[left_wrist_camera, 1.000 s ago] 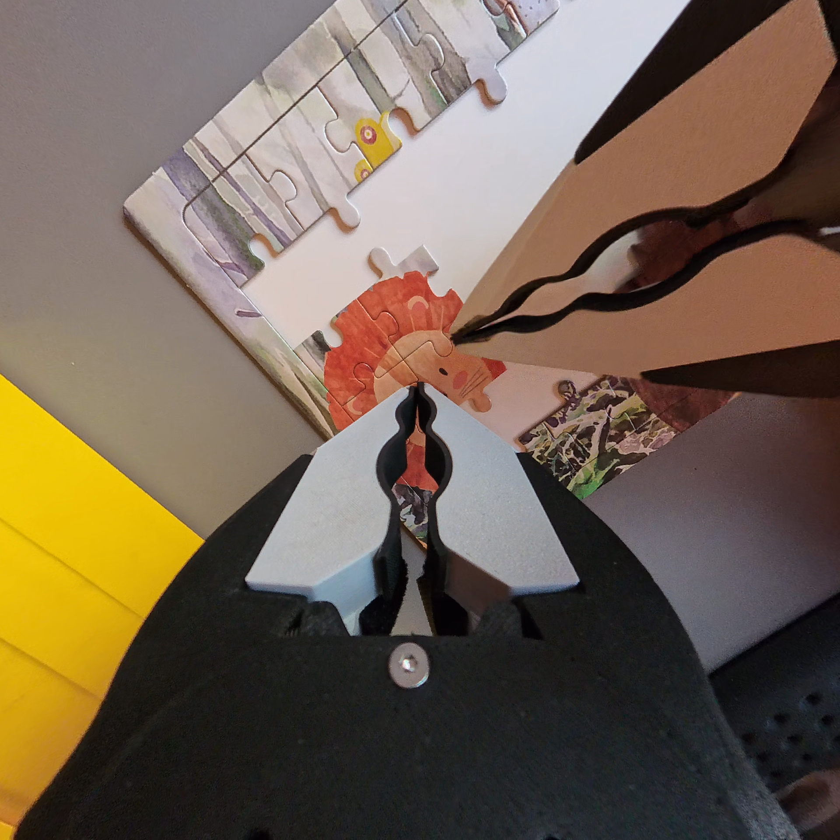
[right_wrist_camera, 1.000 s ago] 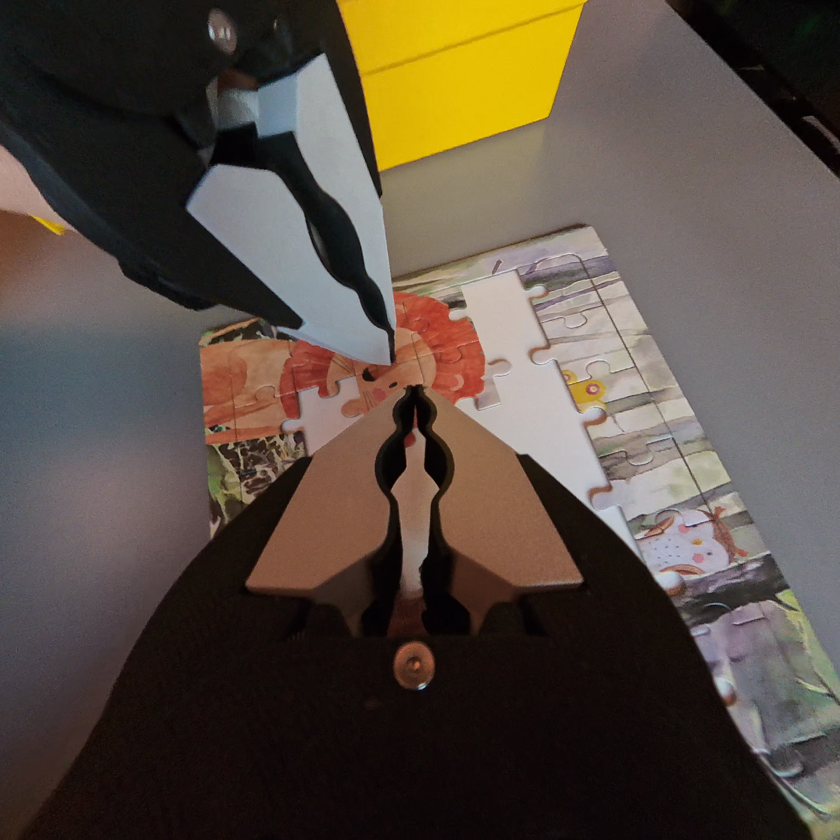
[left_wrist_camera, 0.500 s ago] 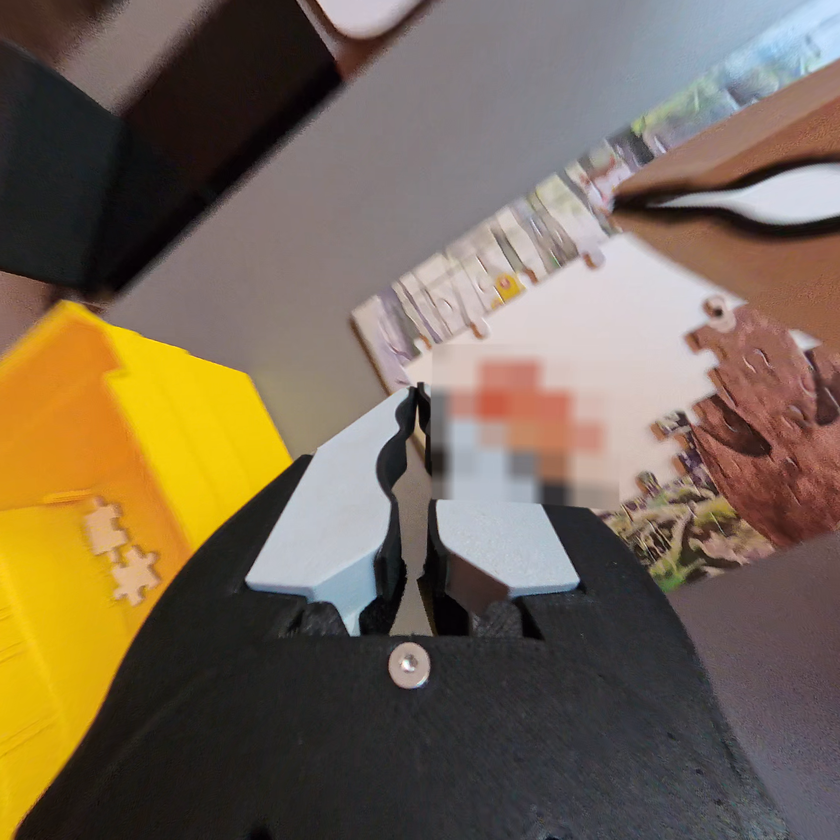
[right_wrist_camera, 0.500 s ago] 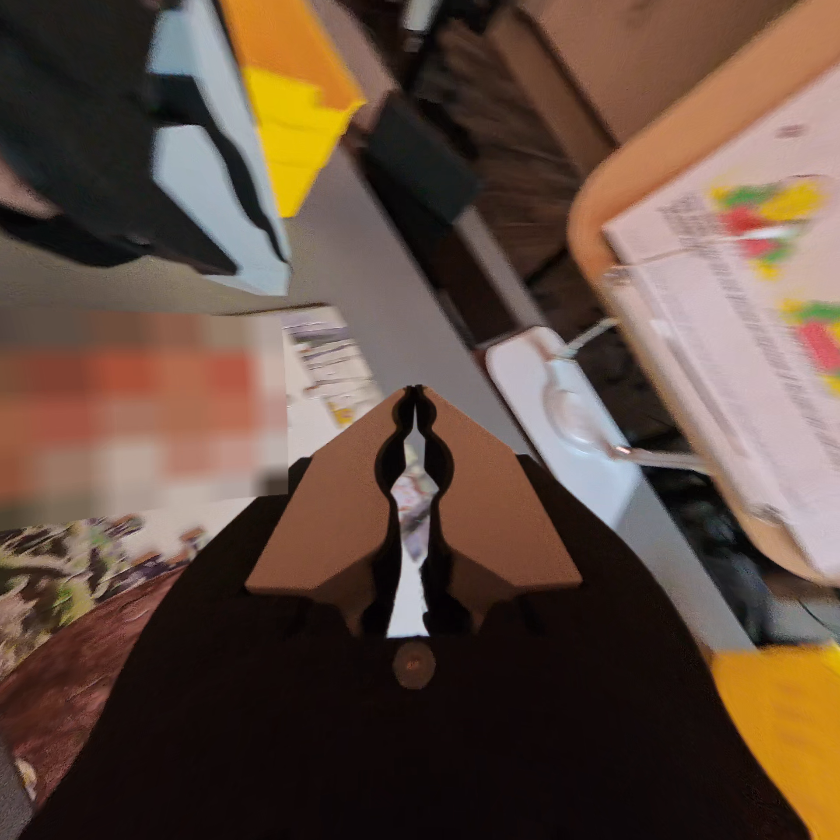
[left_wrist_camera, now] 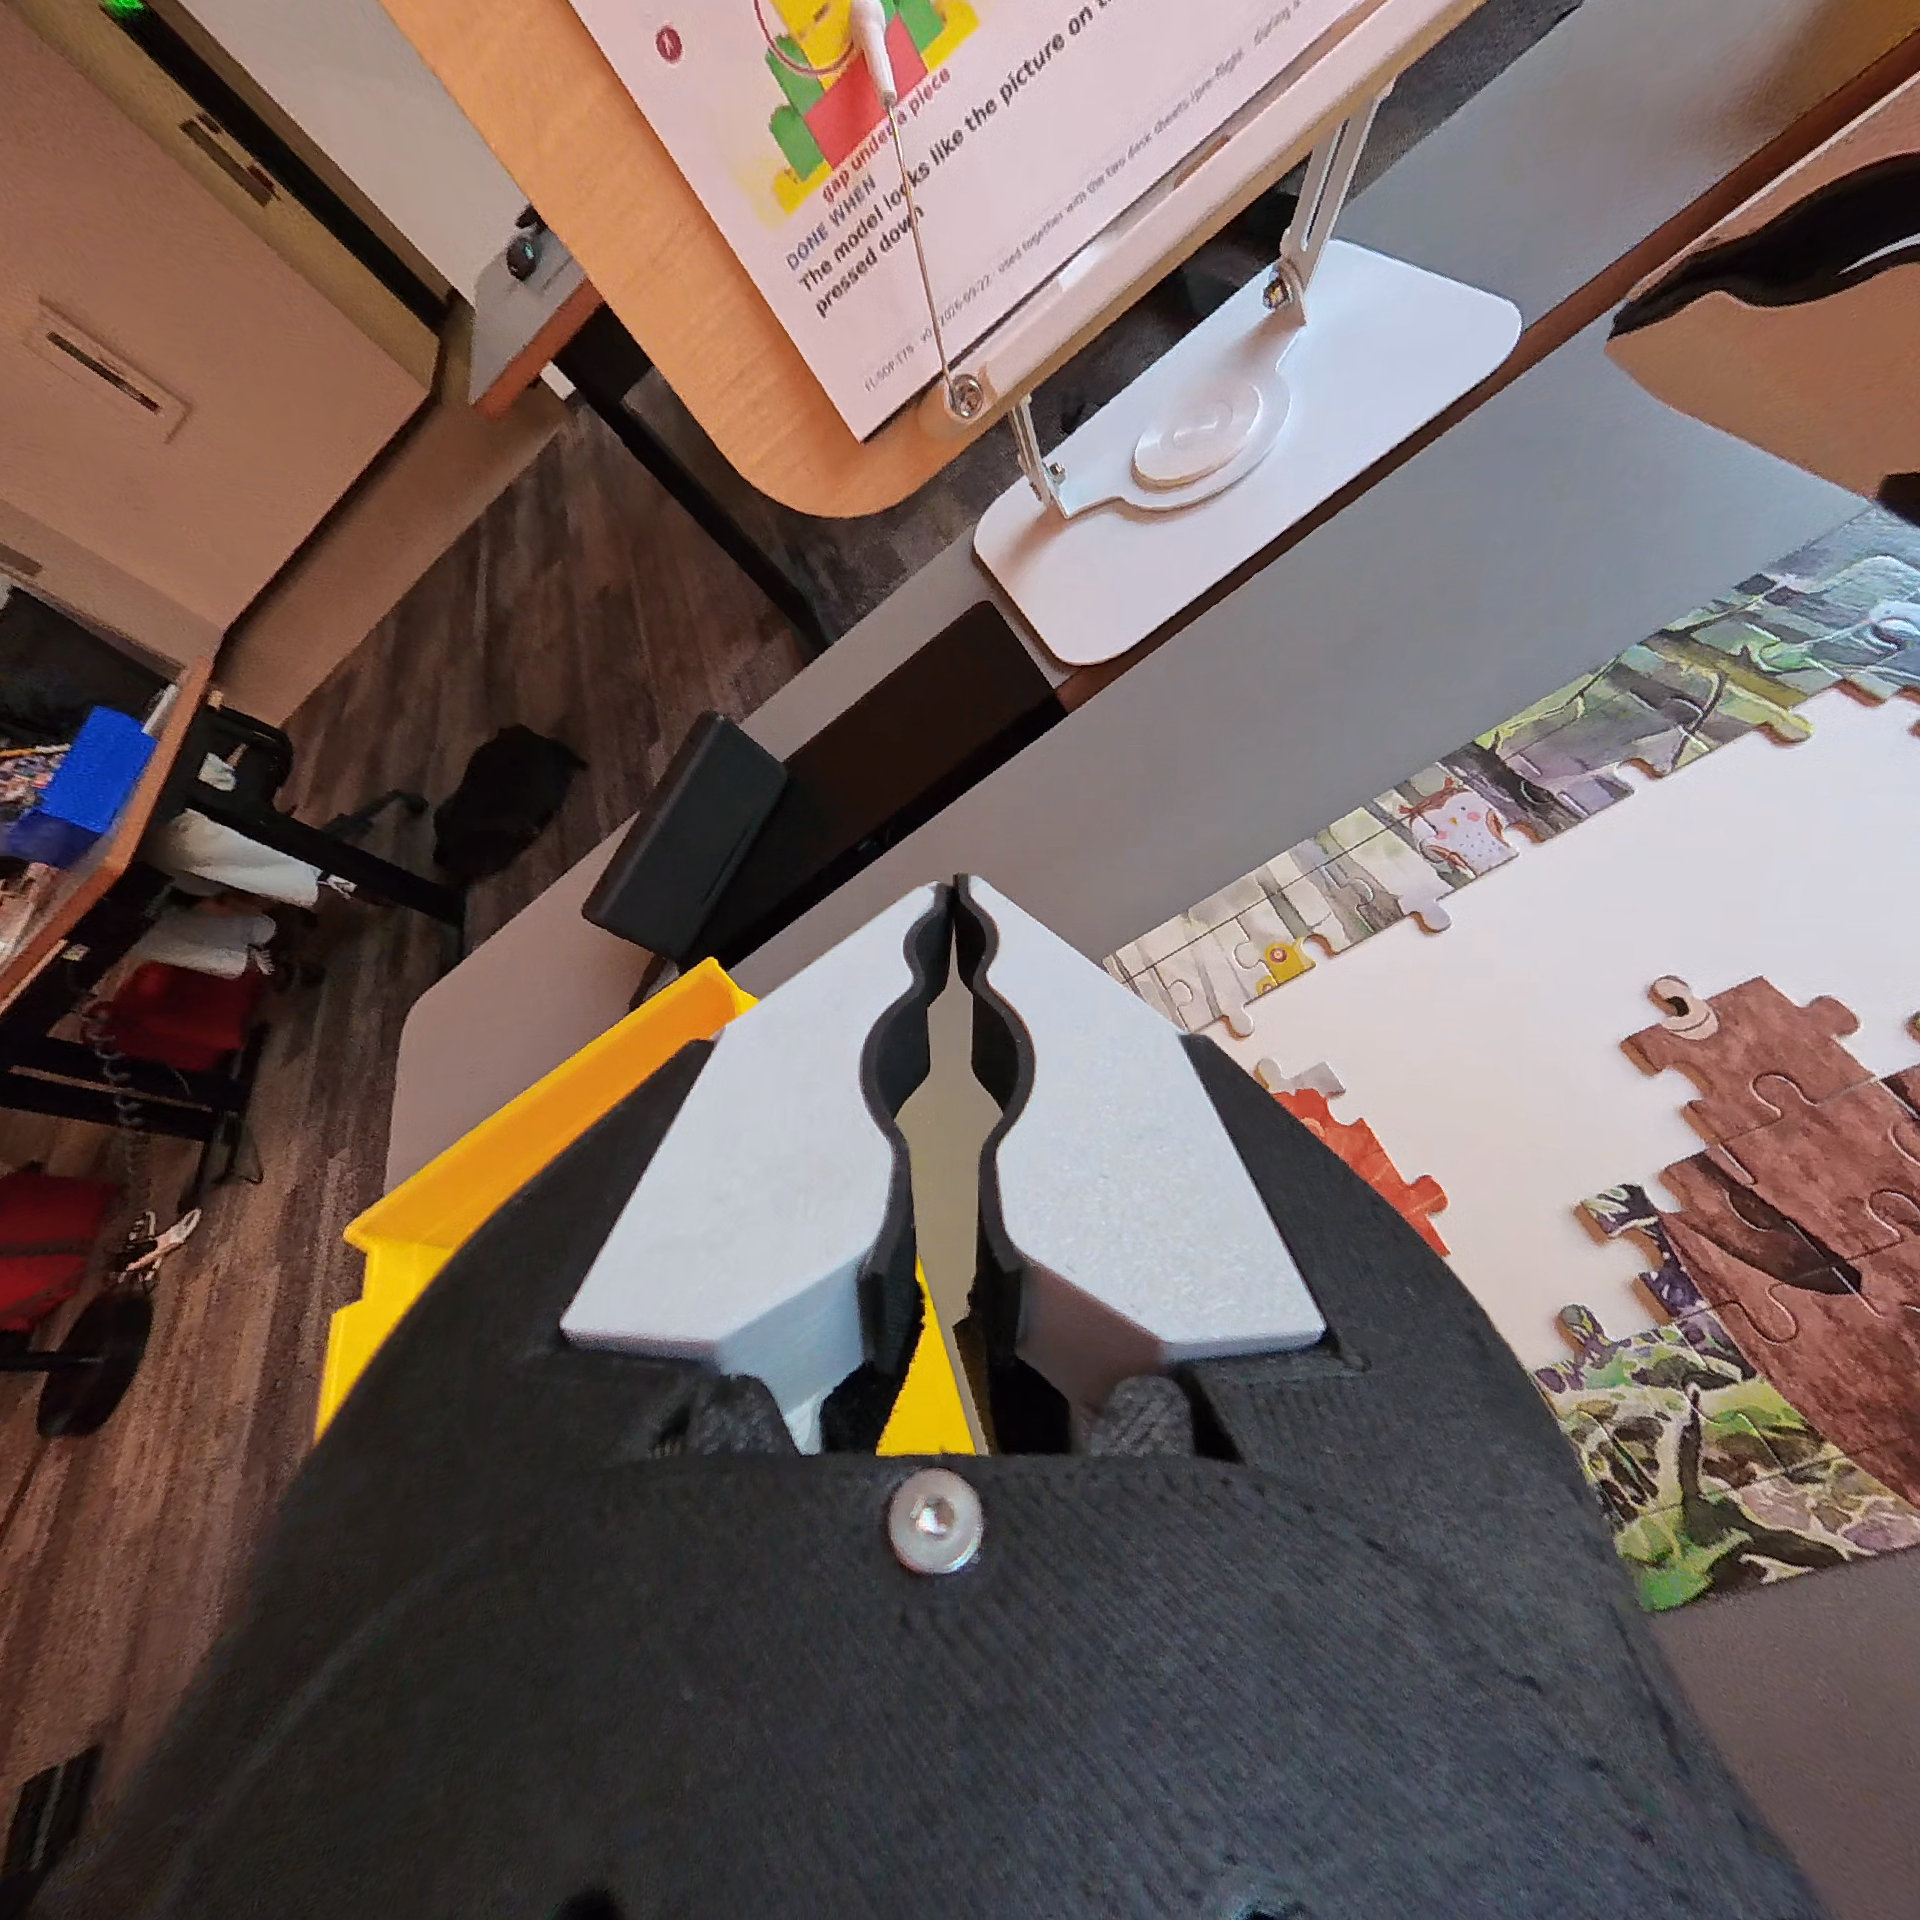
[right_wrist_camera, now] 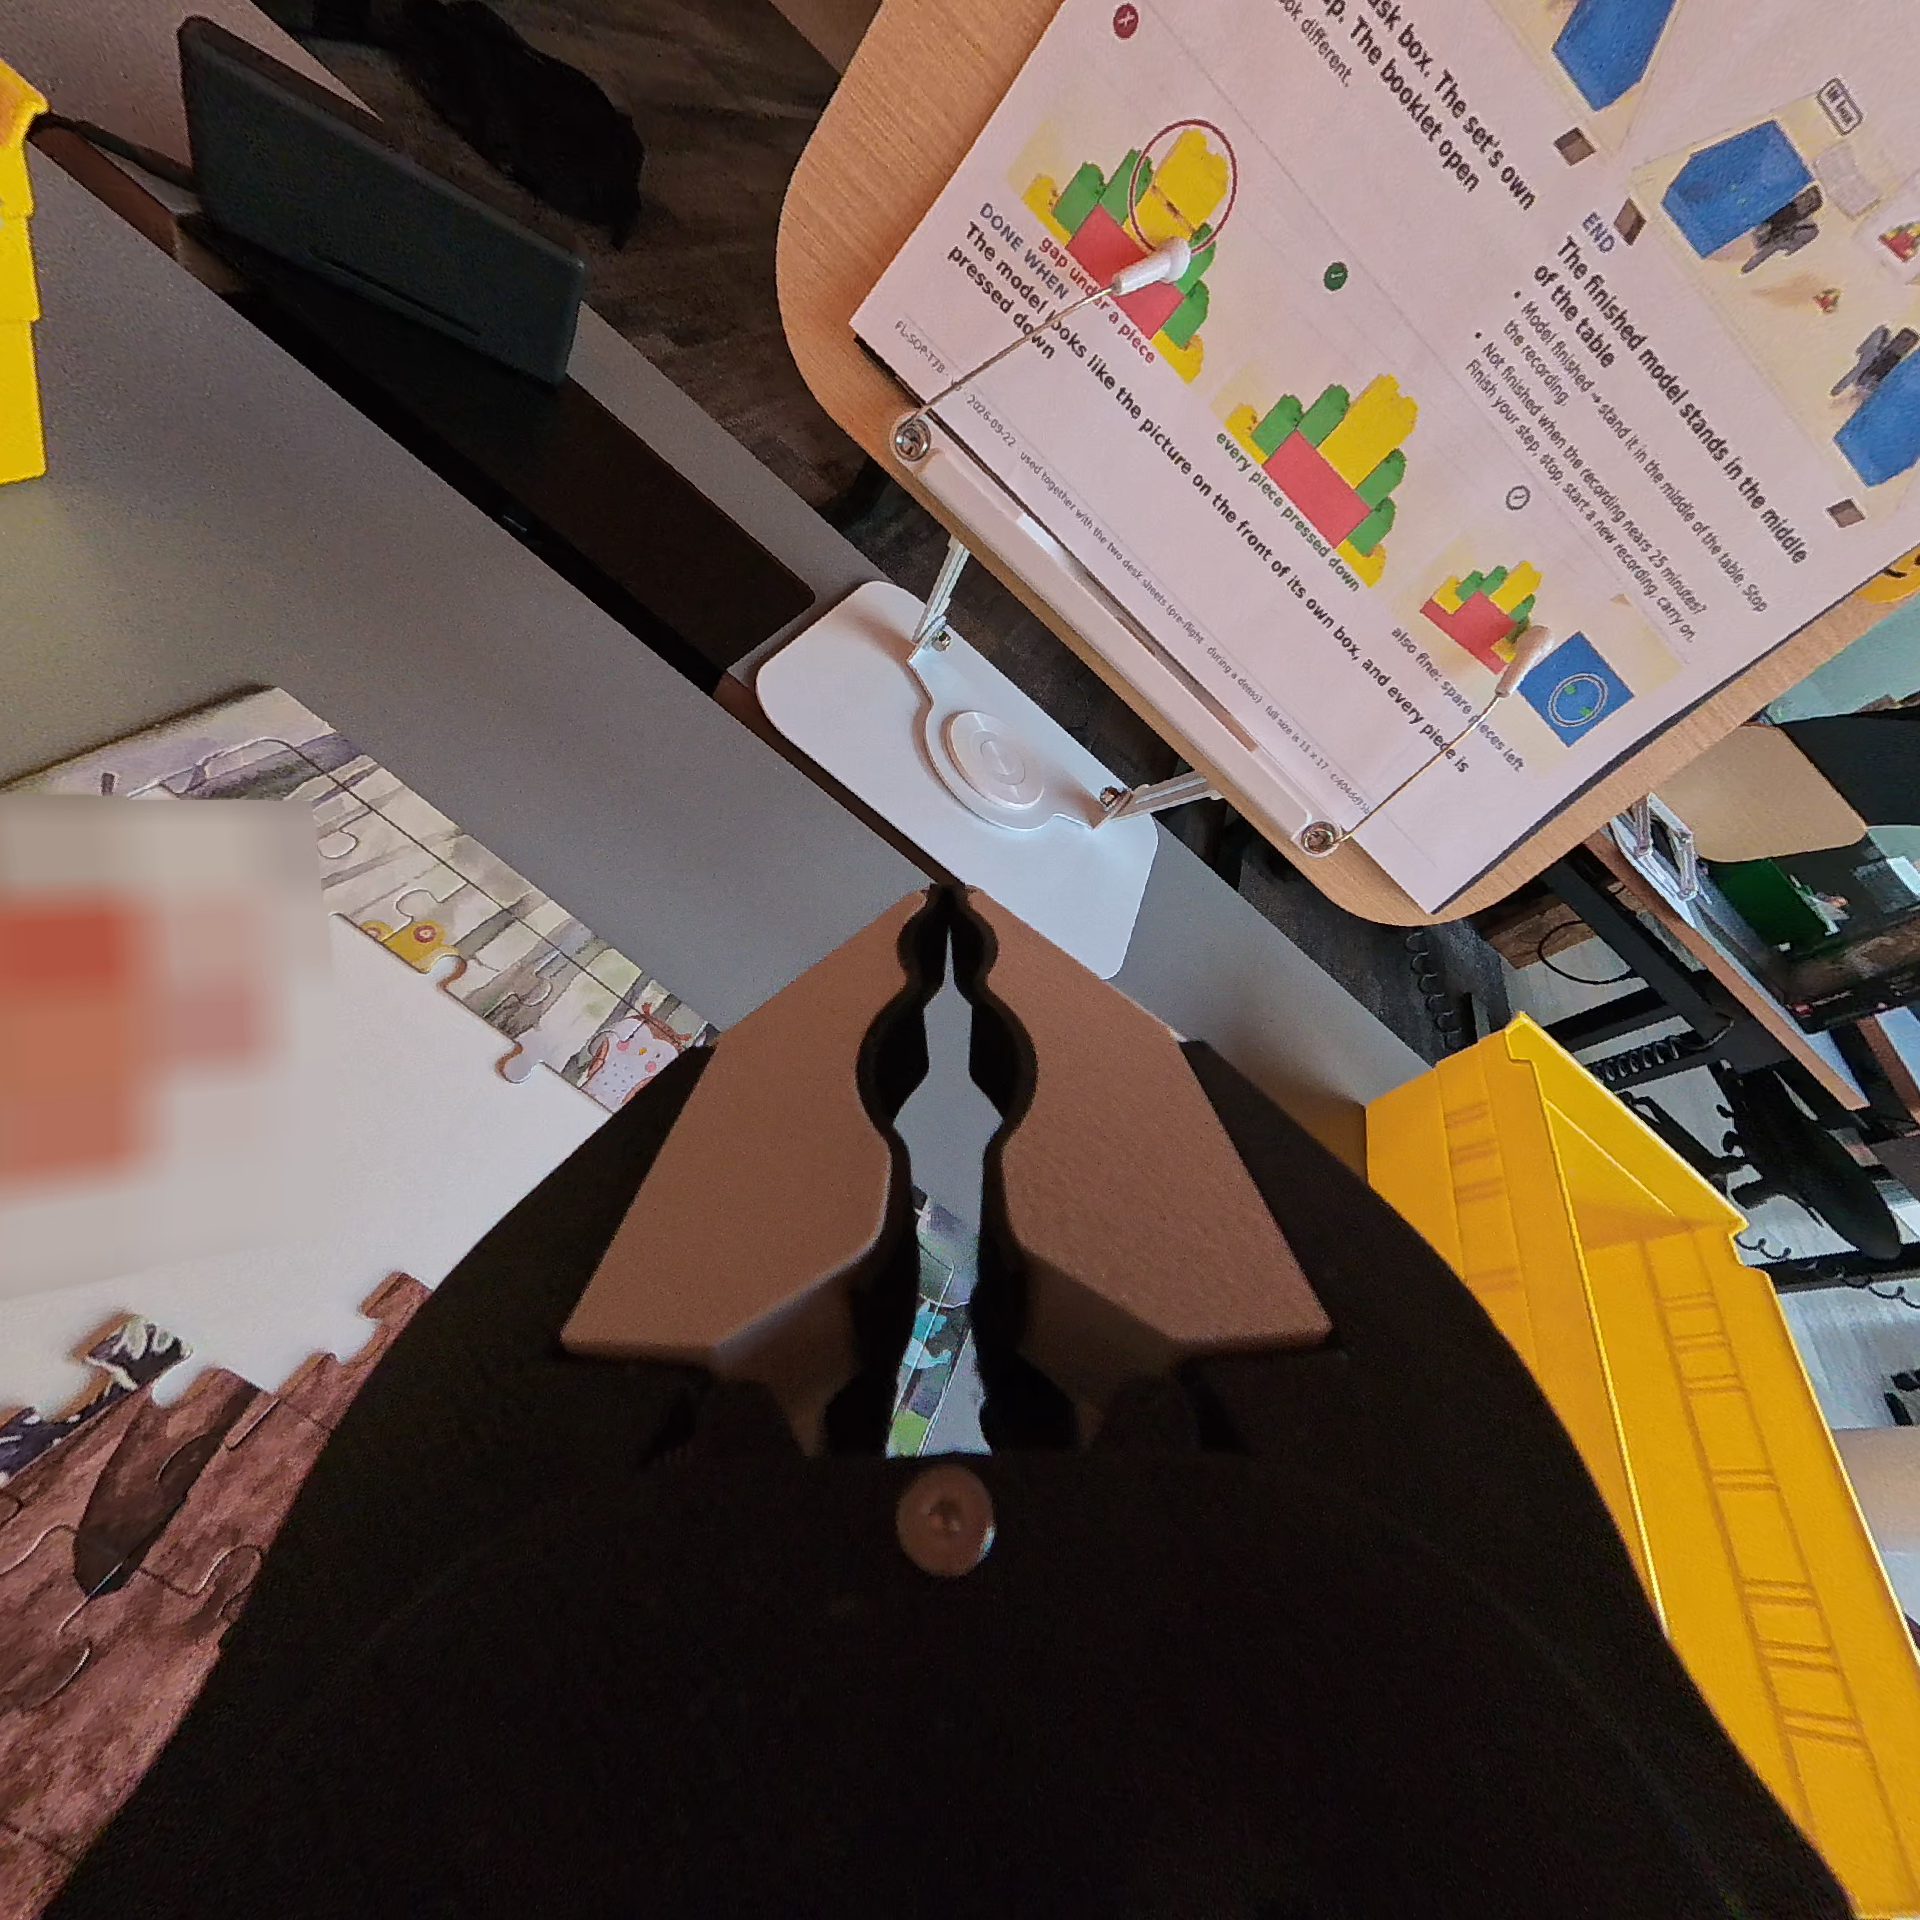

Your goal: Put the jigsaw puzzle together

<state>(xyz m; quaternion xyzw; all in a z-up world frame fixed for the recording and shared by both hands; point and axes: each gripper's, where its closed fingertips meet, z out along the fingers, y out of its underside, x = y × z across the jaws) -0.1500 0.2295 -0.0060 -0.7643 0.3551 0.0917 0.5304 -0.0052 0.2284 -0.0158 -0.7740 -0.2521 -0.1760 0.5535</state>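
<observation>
Both jaws are closed together at the tips and hold nothing: the grey left gripper (left_wrist_camera: 954,888) and the brown right gripper (right_wrist_camera: 948,891) are raised above the grey bench (left_wrist_camera: 1351,665). On it lies the half-built colourful cardboard jigsaw puzzle (left_wrist_camera: 1558,997), between two yellow plastic bins (right_wrist_camera: 1621,1351).

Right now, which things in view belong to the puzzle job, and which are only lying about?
For the job:
- jigsaw puzzle, partly filled, on the grey table
- yellow bin and second yellow bin
- left tongs and right tongs, both shut and empty

Just lying about:
- document stand with printed sheet
- black box
</observation>
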